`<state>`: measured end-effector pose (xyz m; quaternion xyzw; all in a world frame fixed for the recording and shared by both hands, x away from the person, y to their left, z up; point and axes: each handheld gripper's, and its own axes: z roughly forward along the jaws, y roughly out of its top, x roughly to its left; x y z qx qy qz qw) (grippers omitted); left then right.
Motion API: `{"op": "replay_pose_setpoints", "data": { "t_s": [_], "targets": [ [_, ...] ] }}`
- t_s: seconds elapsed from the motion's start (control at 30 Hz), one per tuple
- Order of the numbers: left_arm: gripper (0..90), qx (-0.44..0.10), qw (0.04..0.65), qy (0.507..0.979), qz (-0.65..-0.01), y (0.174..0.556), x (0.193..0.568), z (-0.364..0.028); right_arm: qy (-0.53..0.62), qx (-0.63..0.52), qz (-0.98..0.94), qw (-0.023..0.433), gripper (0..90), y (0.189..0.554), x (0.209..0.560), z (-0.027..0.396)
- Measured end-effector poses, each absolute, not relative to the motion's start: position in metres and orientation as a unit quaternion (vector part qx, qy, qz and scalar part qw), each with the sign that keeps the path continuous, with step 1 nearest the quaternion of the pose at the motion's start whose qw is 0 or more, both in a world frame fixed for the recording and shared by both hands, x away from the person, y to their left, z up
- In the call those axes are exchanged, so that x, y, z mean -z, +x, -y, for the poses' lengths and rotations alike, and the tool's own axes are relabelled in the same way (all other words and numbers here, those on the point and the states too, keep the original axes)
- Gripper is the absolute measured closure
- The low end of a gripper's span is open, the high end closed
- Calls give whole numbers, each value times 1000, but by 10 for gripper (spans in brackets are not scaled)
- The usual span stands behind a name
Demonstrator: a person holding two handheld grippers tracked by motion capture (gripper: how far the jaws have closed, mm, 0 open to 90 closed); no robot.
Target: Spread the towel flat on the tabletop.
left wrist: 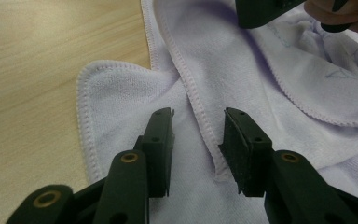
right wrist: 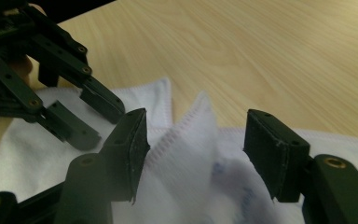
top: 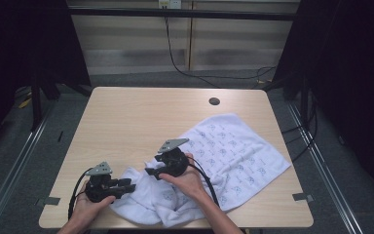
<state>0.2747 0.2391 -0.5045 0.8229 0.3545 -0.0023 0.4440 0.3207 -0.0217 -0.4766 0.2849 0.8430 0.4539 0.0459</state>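
A white towel with faint blue prints lies on the right half of the wooden table, bunched up at its near left end. My left gripper rests at that bunched end, pointing right. In the left gripper view its jaws stand apart over a flat towel layer, with a stitched hem running between them. My right gripper sits just right of it, pointing left. In the right gripper view it is open around a raised towel corner, and the left gripper is close by.
A dark round hole sits near the table's far edge. Bare wood covers the table's left and far parts. Black curtains hang at both sides, and a cable runs along the floor behind the table.
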Motion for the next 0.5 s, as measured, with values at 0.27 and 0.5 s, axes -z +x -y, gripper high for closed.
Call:
{"op": "replay_pose_setpoints", "data": {
  "t_s": [0.27, 0.5],
  "targets": [
    [593, 2, 449, 820, -356, 275, 503, -240, 288, -444, -846, 59, 817, 319, 482, 18],
    [567, -21, 467, 797, -382, 290, 494, -254, 290, -473, -829, 66, 852, 294, 465, 55]
  ]
}}
